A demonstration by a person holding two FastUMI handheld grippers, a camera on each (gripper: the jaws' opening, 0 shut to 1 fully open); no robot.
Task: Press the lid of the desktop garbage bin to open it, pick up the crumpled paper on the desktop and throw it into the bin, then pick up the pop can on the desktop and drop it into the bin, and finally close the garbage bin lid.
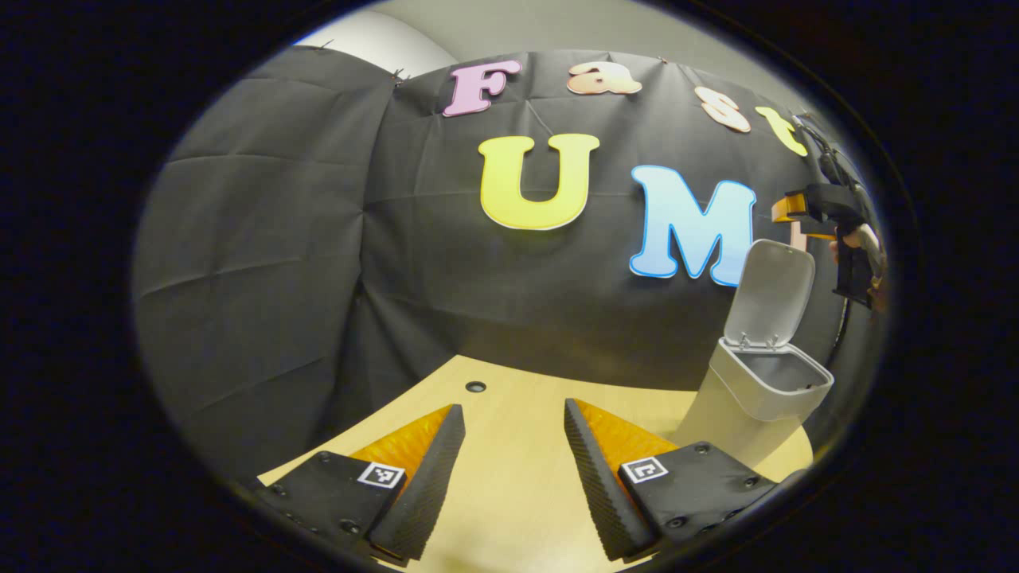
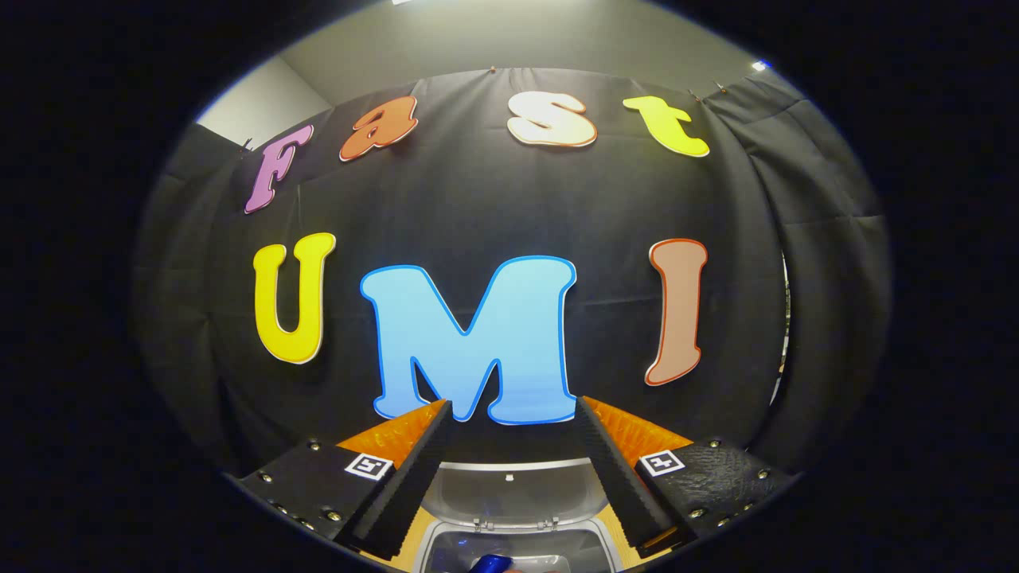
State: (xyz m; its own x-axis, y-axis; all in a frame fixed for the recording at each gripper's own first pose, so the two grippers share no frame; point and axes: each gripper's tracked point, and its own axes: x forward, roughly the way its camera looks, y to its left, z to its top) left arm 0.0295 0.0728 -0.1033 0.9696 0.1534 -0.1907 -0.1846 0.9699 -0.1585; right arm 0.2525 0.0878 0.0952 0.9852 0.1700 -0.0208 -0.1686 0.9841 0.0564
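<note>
- Now the bin (image 1: 756, 390) stands on the desk (image 1: 509, 477), lid (image 1: 771, 293) up.
- Both the left gripper (image 1: 509, 469) and the right gripper (image 2: 513, 485) gape wide, empty.
- Something blue (image 2: 489, 563) lies inside the bin, perhaps the can; pushing the lid carelessly might tip the bin.

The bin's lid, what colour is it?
Light grey, the lid standing open; clearest in the left gripper view.

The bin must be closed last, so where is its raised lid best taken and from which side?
Take the lid at its free top edge, coming from above and behind: it stands upright on a rear hinge above the bin, so pressing forward and down likely closes it.
</note>
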